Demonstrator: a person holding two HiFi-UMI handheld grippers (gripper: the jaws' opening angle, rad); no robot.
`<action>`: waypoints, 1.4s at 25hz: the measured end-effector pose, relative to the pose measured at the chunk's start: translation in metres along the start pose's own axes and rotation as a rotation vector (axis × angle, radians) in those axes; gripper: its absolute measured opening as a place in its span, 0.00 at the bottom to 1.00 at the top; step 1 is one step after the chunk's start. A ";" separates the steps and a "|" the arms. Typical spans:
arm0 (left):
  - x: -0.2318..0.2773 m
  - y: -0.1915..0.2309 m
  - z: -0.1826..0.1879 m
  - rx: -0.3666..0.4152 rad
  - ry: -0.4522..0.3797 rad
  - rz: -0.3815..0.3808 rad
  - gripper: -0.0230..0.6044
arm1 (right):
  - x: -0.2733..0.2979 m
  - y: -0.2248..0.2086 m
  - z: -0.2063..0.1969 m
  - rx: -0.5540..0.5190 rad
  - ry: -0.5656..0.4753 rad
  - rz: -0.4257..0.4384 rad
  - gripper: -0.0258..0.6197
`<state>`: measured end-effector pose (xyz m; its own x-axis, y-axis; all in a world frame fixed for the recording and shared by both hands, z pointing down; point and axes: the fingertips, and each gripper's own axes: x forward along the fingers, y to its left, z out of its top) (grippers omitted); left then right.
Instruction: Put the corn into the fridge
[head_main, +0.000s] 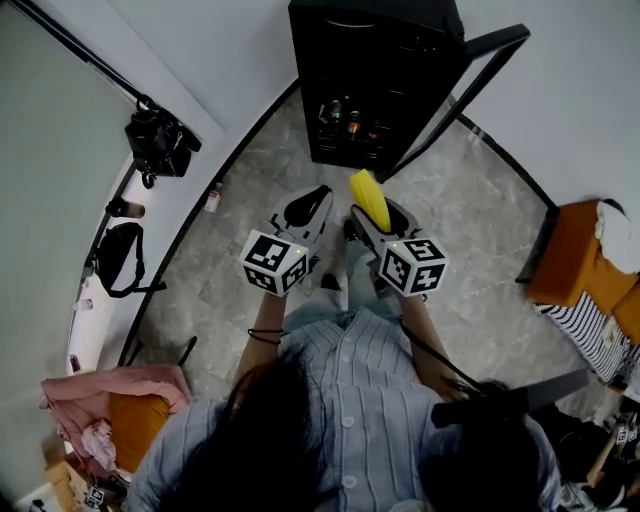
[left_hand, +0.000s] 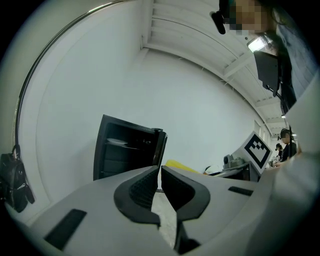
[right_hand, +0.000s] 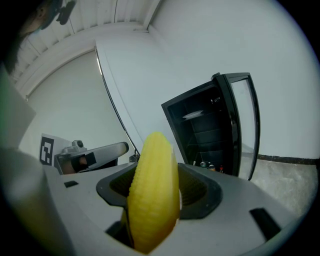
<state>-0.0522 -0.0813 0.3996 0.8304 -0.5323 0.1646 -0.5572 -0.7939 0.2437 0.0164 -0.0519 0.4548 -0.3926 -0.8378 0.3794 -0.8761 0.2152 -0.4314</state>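
Where the right tool (right_hand: 161, 186) clamps the corn (right_hand: 152, 200), its base unseen.

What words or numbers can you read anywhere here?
None can be read.
The cubes on the left gripper and right gripper carry only black-and-white square patterns, no letters.
Labels on the bottles in the fridge are too small to read.

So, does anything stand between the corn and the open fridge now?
Nothing visible does. The right gripper holds the corn, the fridge door is swung open, and the floor between them shows no obstacle in the head view.
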 end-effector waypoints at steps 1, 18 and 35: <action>0.001 0.003 0.003 -0.009 -0.010 0.006 0.05 | 0.003 -0.002 0.002 -0.001 0.001 0.004 0.43; 0.075 0.061 0.008 0.010 0.029 -0.001 0.05 | 0.075 -0.059 0.027 0.000 0.043 0.036 0.43; 0.130 0.106 -0.010 0.021 0.065 0.026 0.05 | 0.143 -0.126 0.039 -0.005 0.082 -0.001 0.43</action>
<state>-0.0032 -0.2320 0.4569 0.8133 -0.5333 0.2328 -0.5781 -0.7863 0.2181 0.0821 -0.2184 0.5316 -0.4130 -0.7940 0.4461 -0.8780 0.2171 -0.4266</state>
